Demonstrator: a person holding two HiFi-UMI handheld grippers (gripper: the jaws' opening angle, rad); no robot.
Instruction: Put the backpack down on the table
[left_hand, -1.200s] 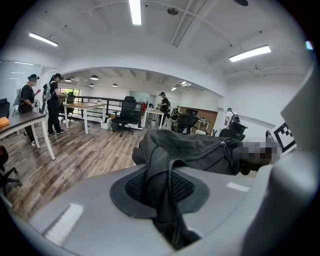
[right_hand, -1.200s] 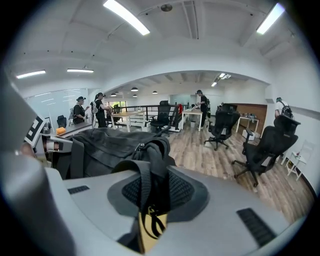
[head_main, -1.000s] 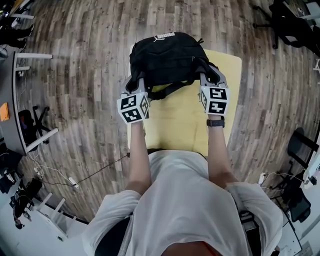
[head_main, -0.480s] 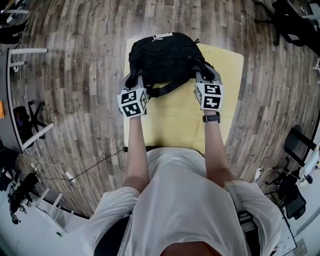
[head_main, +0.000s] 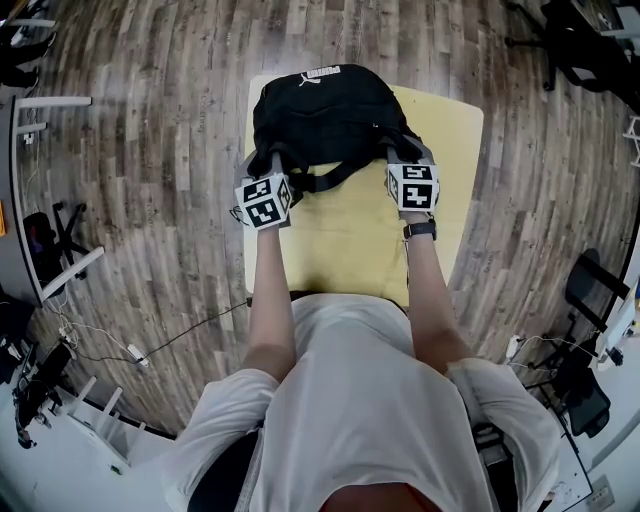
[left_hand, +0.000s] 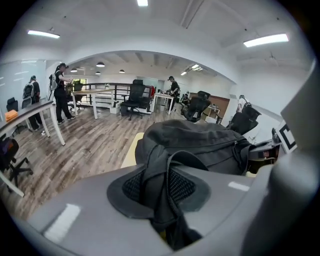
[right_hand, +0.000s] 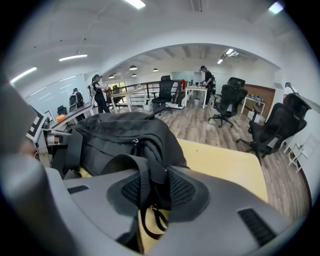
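Up top on the table (head_main: 450, 125), left gripper (head_main: 272, 162) and right gripper (head_main: 402, 152) jaws are opening around the bag (head_main: 325, 110) straps (left_hand: 159, 192); let go slowly

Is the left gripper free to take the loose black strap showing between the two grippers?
Probably not yet: the left gripper has backpack fabric between its opening jaws, though the strap itself looks unobstructed.

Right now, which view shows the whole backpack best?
Head view: the whole backpack shows from above, over the far end of the yellow table. The left gripper view shows only one side of it, behind a strap; the right gripper view likewise.
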